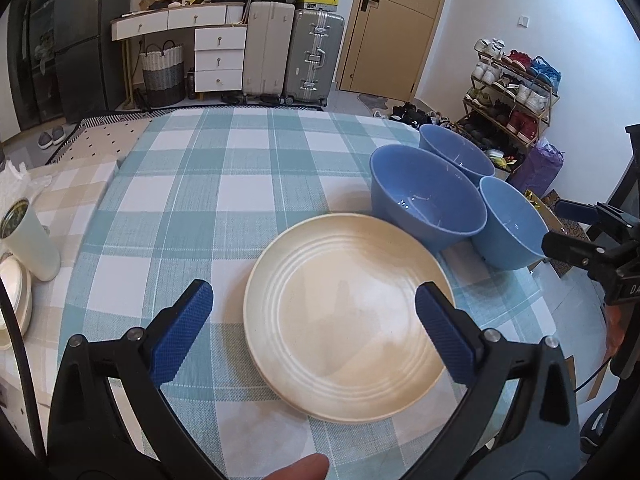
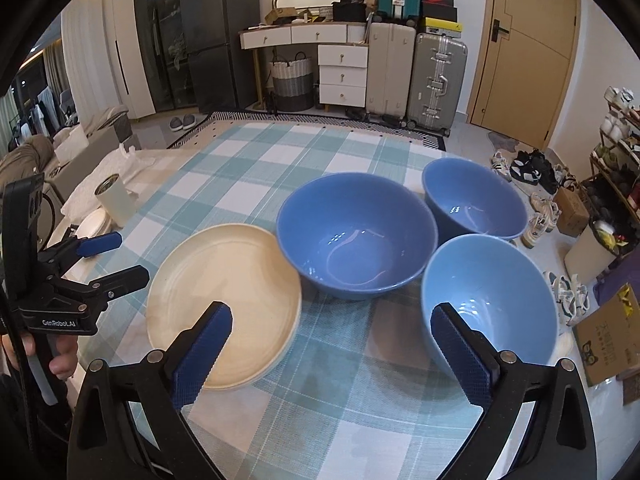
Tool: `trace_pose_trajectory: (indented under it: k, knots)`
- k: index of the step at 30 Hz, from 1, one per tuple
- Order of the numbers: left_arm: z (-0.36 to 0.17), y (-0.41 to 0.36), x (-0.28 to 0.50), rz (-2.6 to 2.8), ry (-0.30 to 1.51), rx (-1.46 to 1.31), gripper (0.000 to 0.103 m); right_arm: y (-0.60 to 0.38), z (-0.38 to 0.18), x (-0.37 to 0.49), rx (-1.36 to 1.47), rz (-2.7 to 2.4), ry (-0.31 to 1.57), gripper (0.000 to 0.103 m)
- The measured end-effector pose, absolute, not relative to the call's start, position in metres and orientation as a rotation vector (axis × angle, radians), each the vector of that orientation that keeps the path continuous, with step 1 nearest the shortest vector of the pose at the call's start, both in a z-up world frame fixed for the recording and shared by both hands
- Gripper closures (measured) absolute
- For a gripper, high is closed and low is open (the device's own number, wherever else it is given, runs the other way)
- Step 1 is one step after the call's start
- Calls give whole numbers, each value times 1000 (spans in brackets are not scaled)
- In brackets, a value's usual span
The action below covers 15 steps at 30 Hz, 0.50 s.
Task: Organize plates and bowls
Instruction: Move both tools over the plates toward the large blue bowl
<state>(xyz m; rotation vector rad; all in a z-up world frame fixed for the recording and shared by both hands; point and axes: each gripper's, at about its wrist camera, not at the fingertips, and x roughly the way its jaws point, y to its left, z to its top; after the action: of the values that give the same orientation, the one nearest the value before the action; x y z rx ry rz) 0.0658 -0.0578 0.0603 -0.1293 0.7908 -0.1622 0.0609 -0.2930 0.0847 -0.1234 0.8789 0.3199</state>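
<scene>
A cream ribbed plate [image 1: 348, 316] [image 2: 224, 304] lies on the blue checked tablecloth [image 1: 224, 200]; its rim looks doubled, as if it rests on a second plate. Right of it stand three blue bowls: a large one [image 1: 428, 200] [image 2: 356, 240] touching the plate, a far one [image 1: 456, 152] [image 2: 474, 200] and a paler near one [image 1: 512, 228] [image 2: 490, 304]. My left gripper [image 1: 316, 312] [image 2: 130, 256] hangs open above the plate, holding nothing. My right gripper [image 2: 330, 320] [image 1: 554, 226] is open over the cloth between plate and pale bowl, also holding nothing.
At the table's left stand a cream cup [image 1: 28, 236] [image 2: 114, 200] with a dark lid and some white dishes [image 1: 16, 300] [image 2: 94, 224] on a beige checked cloth. The bowls sit near the right table edge; shoes and cardboard boxes [image 2: 608, 344] lie on the floor beyond.
</scene>
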Motion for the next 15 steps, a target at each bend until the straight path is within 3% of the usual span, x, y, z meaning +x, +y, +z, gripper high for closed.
trace_pose_trajectory:
  k: [15]
  knots:
    - [120, -102, 102, -209, 734, -72, 2, -335, 134, 62, -90, 267, 795, 1]
